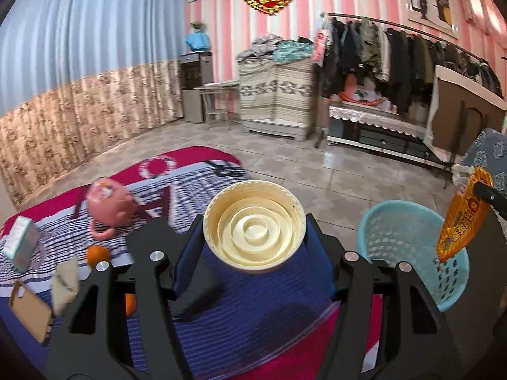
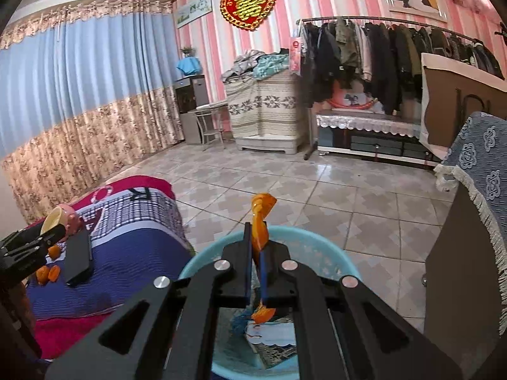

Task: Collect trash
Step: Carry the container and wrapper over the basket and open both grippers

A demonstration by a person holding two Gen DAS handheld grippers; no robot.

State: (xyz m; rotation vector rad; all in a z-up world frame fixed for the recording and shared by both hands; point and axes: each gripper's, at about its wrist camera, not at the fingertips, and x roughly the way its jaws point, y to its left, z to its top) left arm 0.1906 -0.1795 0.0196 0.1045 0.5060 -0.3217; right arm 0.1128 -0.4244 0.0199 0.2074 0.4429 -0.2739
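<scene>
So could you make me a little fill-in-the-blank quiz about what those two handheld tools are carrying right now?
1. The left gripper holds a round cream plastic ____ between its fingers.
2. The right gripper is shut on a crinkly ____ snack wrapper.
3. That wrapper hangs over the light blue perforated plastic ____.
4. A pink ceramic teapot sits on the patterned ____.

Missing words: cup; orange; basket; blanket

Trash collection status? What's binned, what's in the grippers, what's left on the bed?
Done: some scraps already lie in the blue basket. In hand: the right gripper is shut on an orange wrapper over the basket; the left gripper holds a cream paper cup over the bed. Left: a crumpled paper and small box on the bed; whether either is trash is unclear.
</scene>
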